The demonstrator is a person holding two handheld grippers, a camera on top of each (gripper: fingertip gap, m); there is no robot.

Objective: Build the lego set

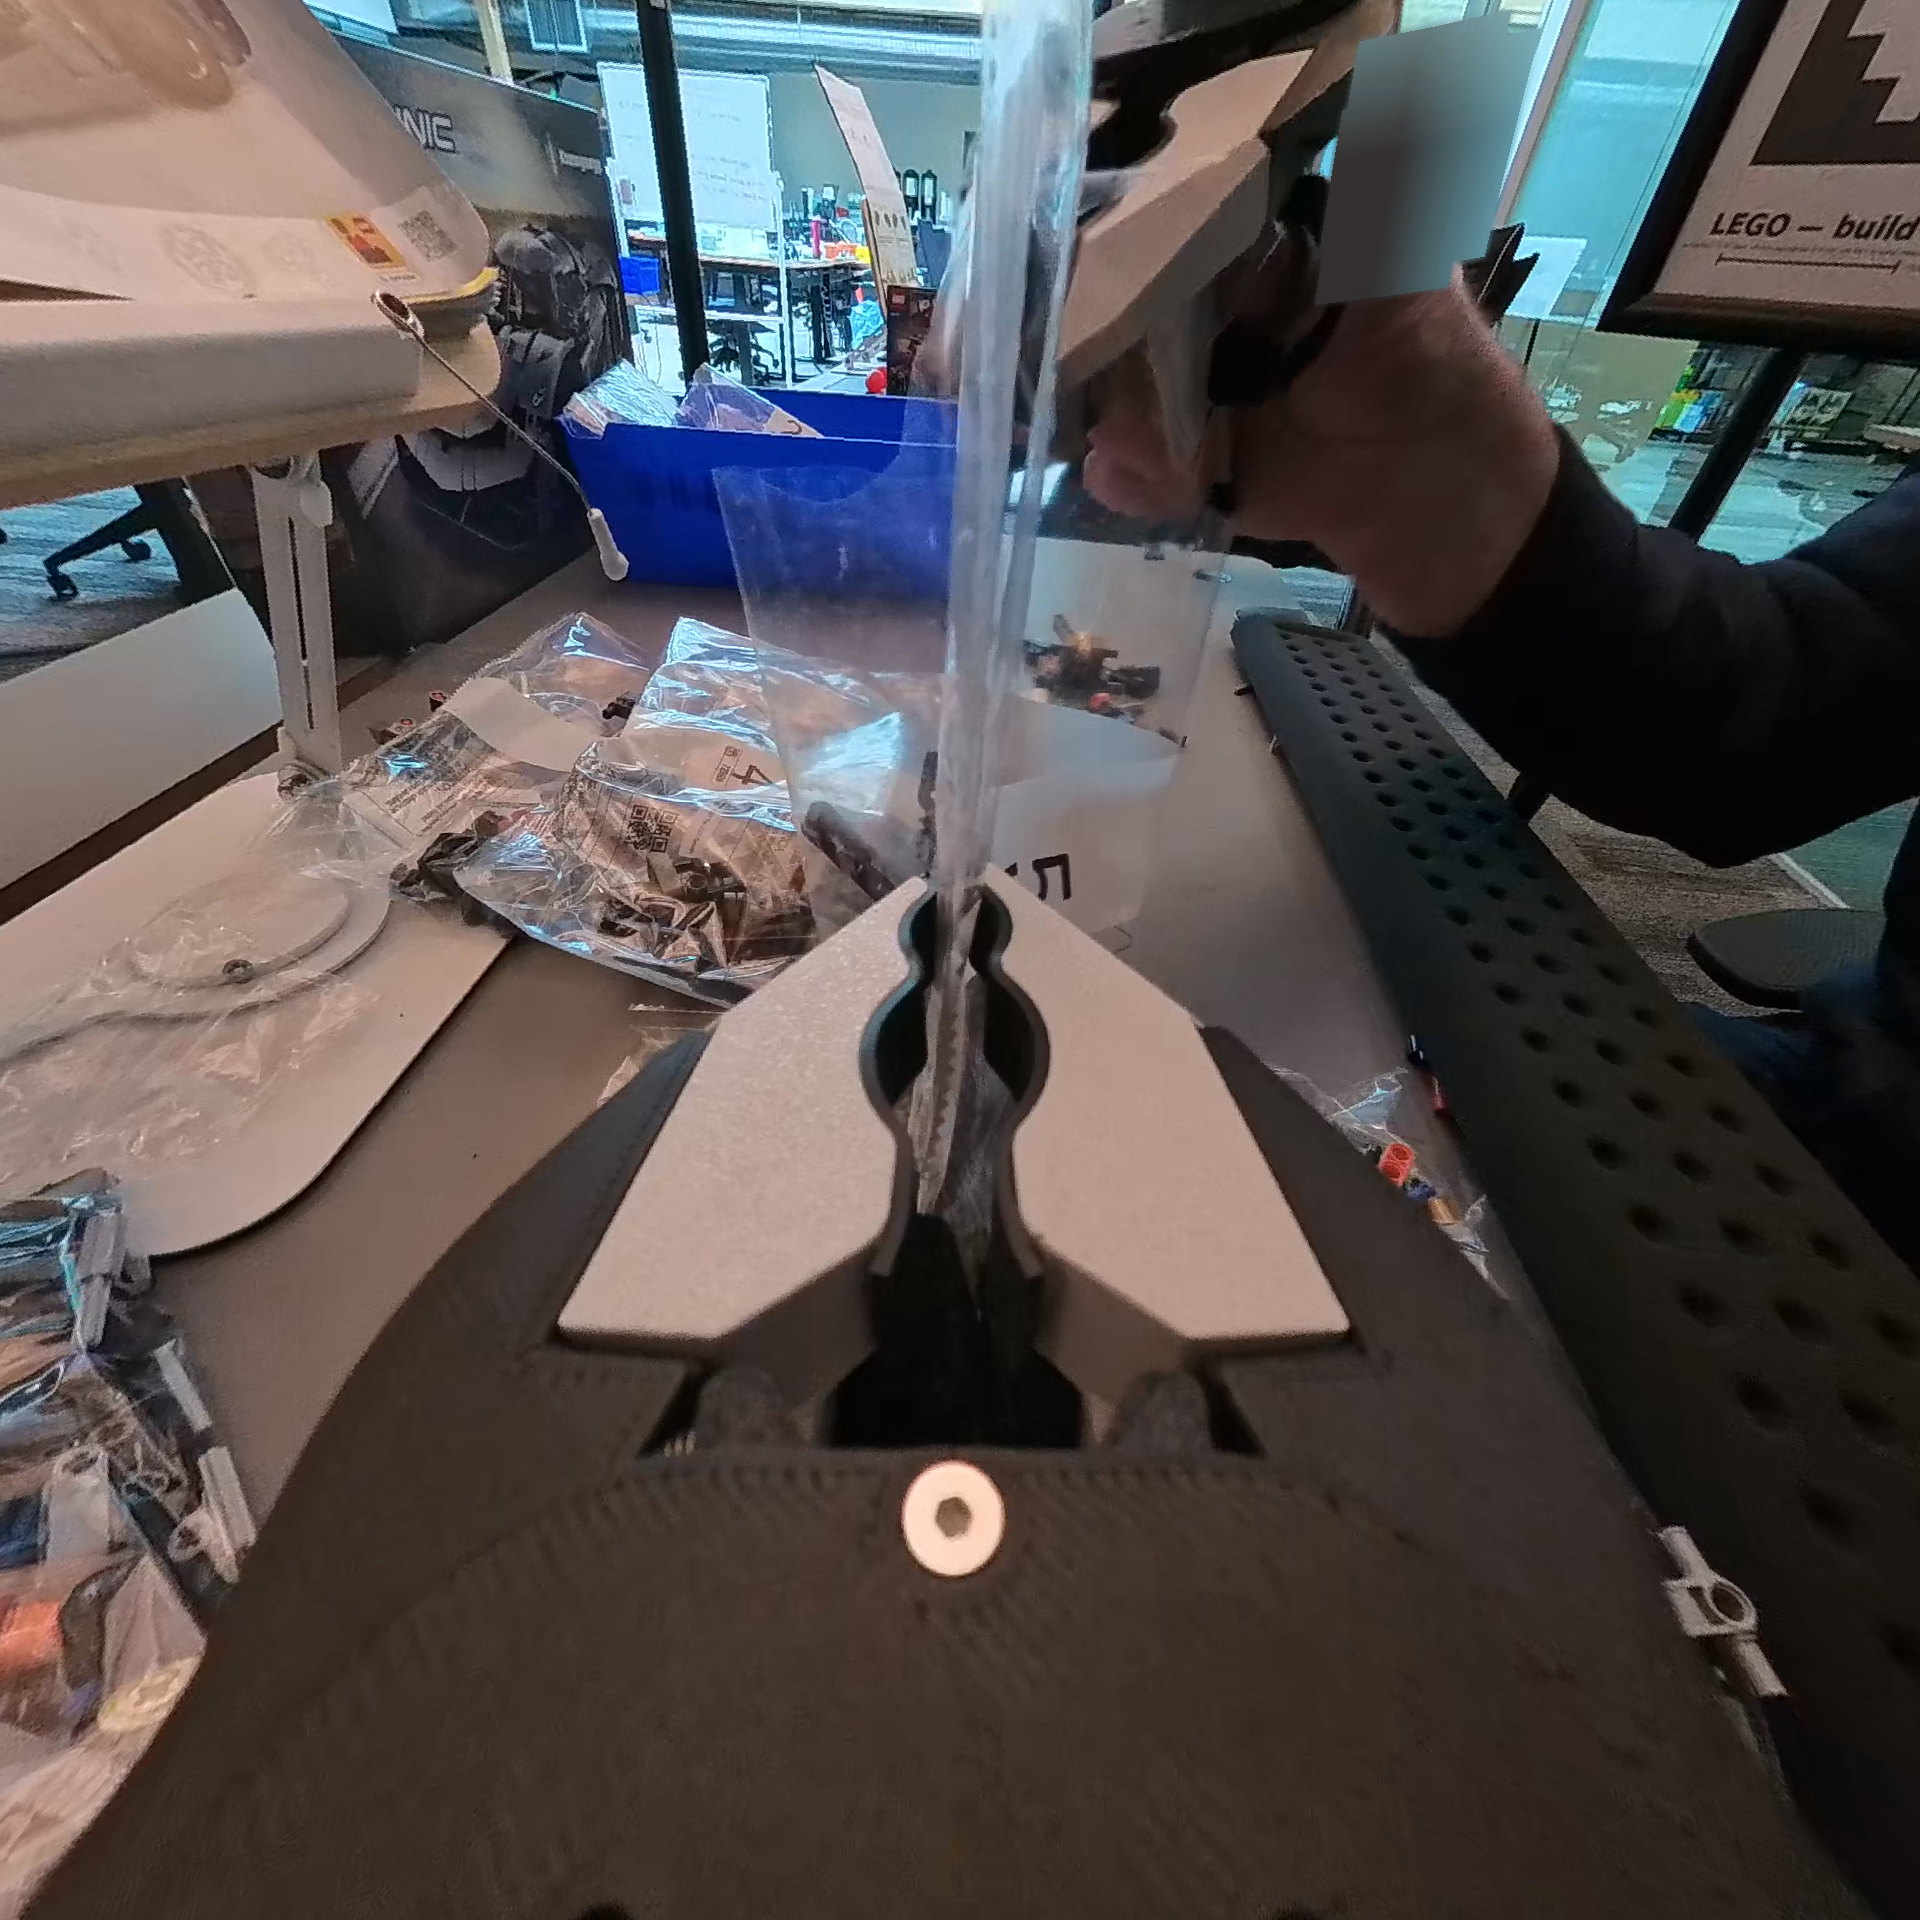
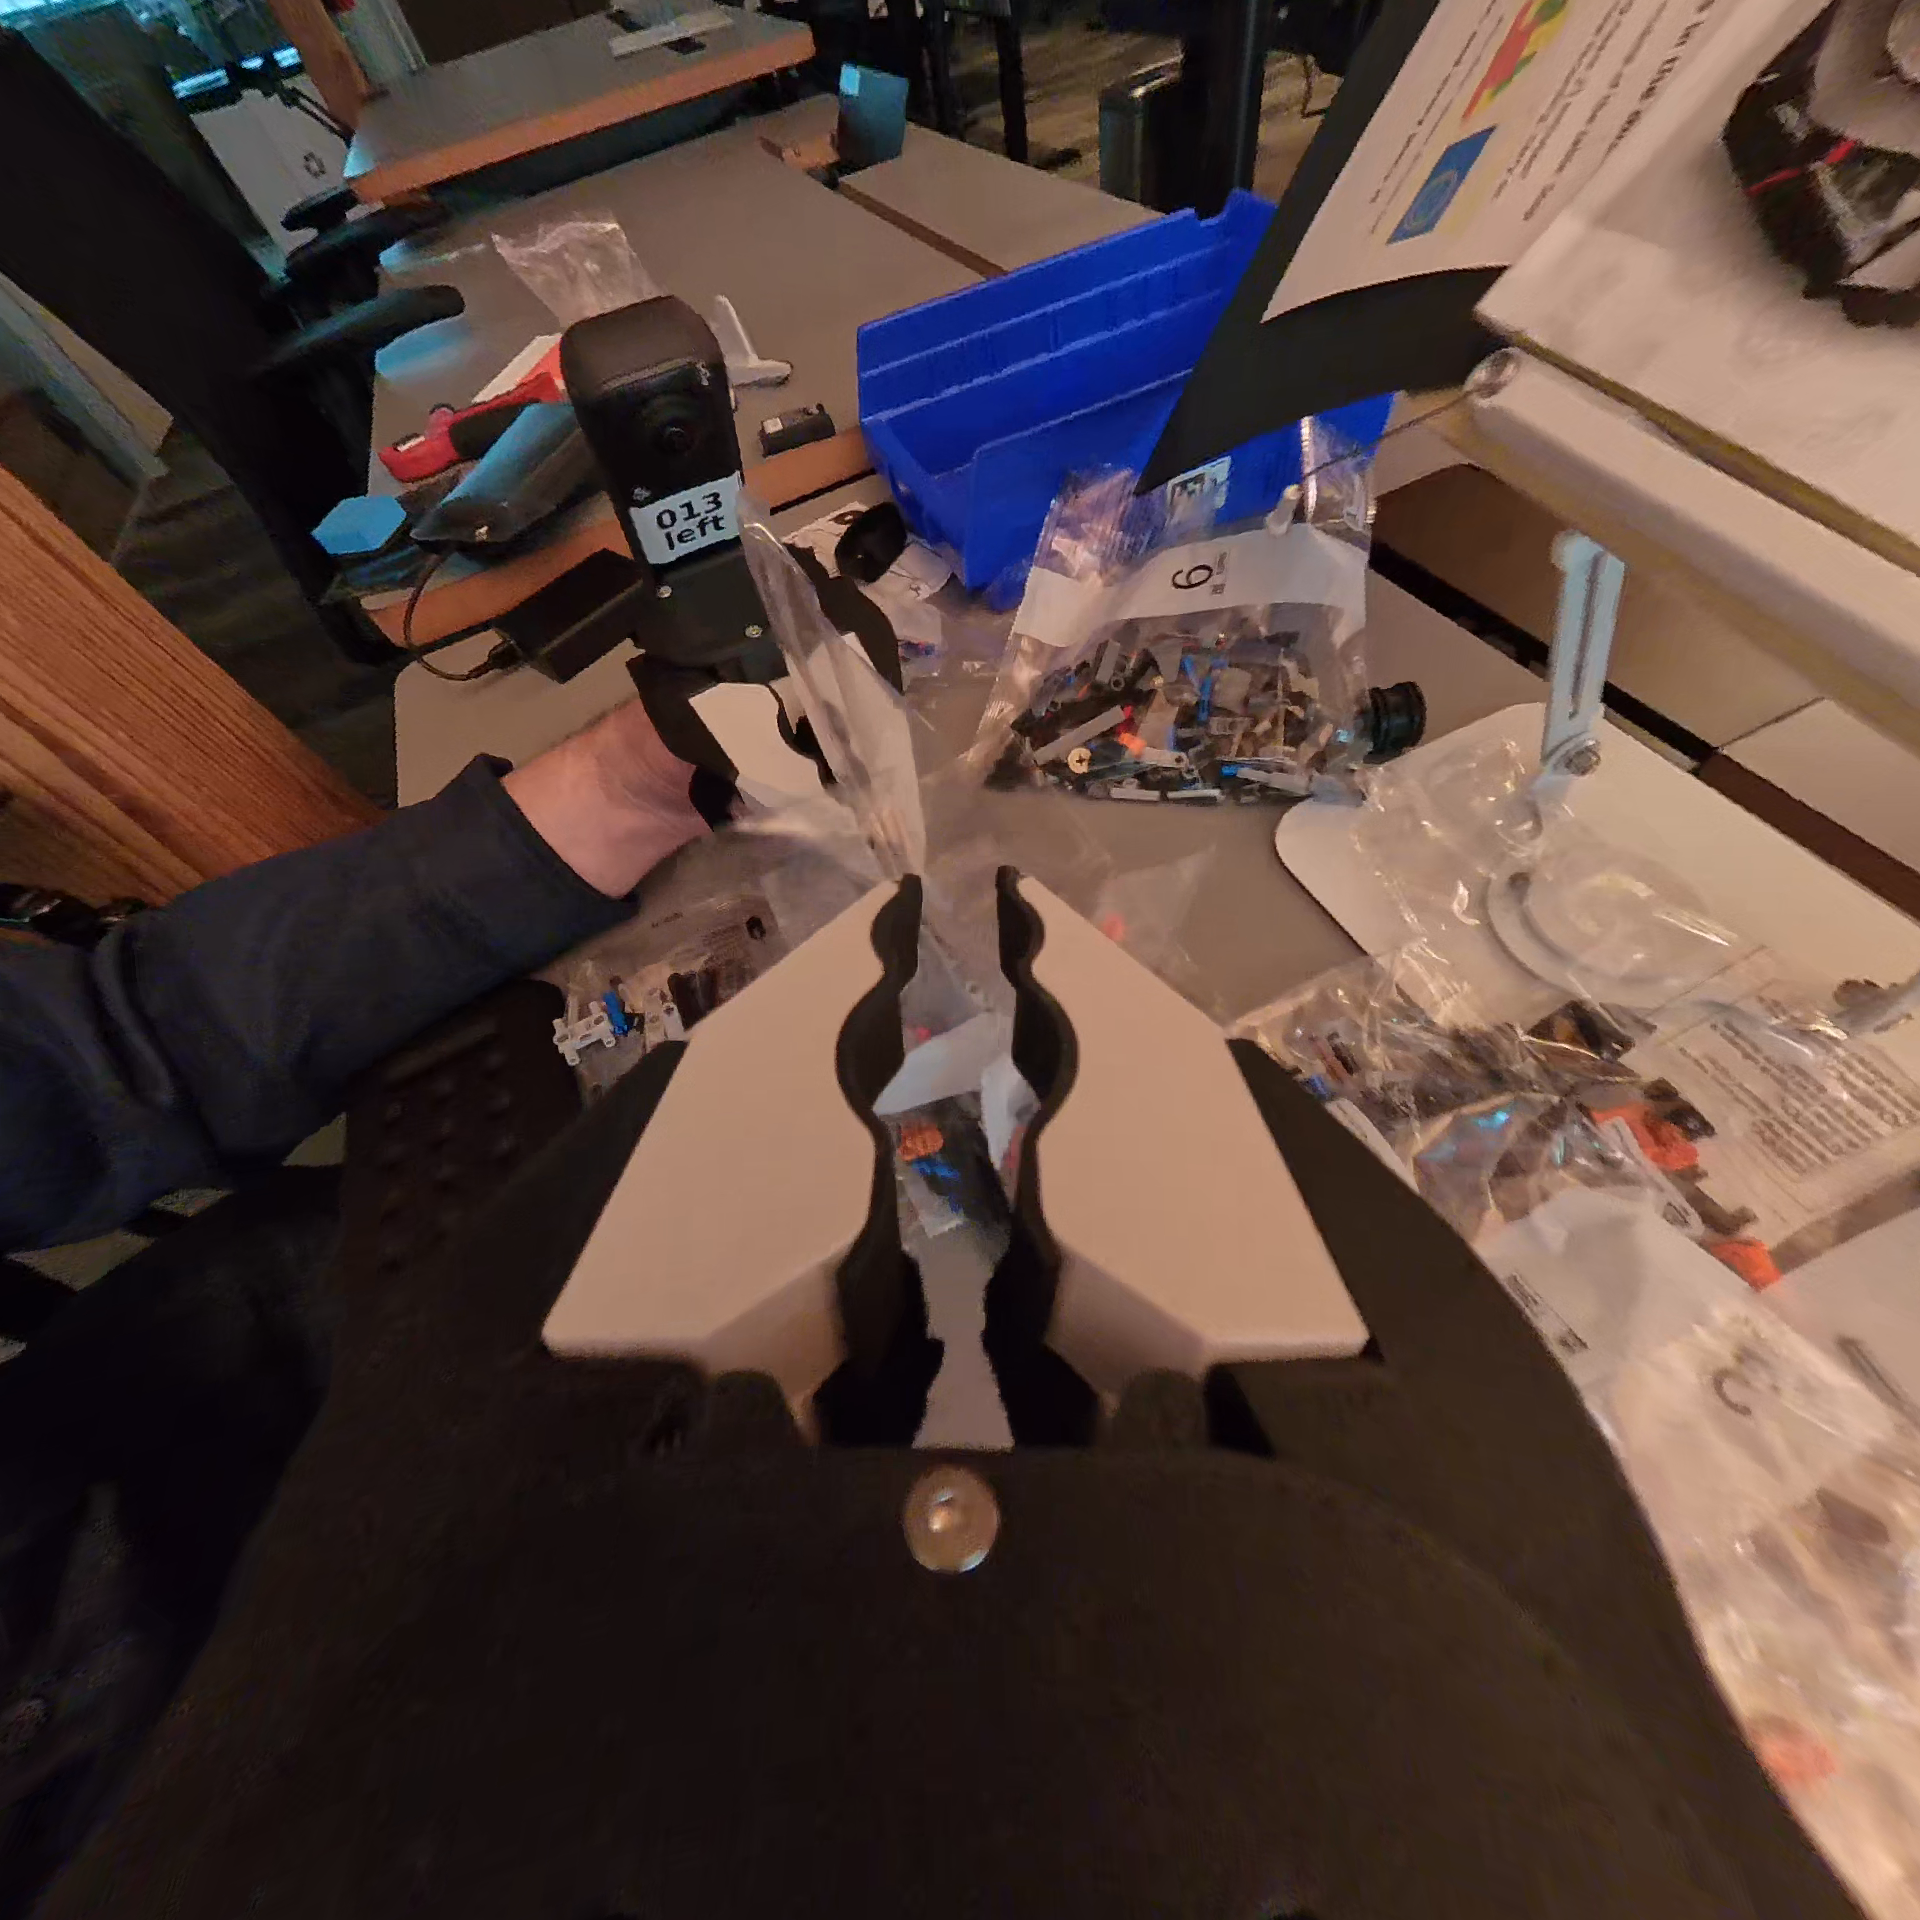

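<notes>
The left claw [image 1: 958,914] is pressed together on the edge of a clear plastic bag [image 1: 1091,665], which is stretched upward to the right claw [image 1: 1174,270]. In the right wrist view, the right claw [image 2: 958,894] shows a narrow gap at its tips, with film of the same bag [image 2: 831,717] between them; whether it is truly pinched cannot be told. The bag is seemingly held taut between both so that it can be torn open. More sealed bags of pieces [image 2: 1184,675] lie on the table [image 2: 1039,223], near a blue bin [image 2: 1049,384].

Parts bags [image 1: 623,831] crowd the table between stand [image 1: 301,644] and perforated black panel [image 1: 1538,987].
</notes>
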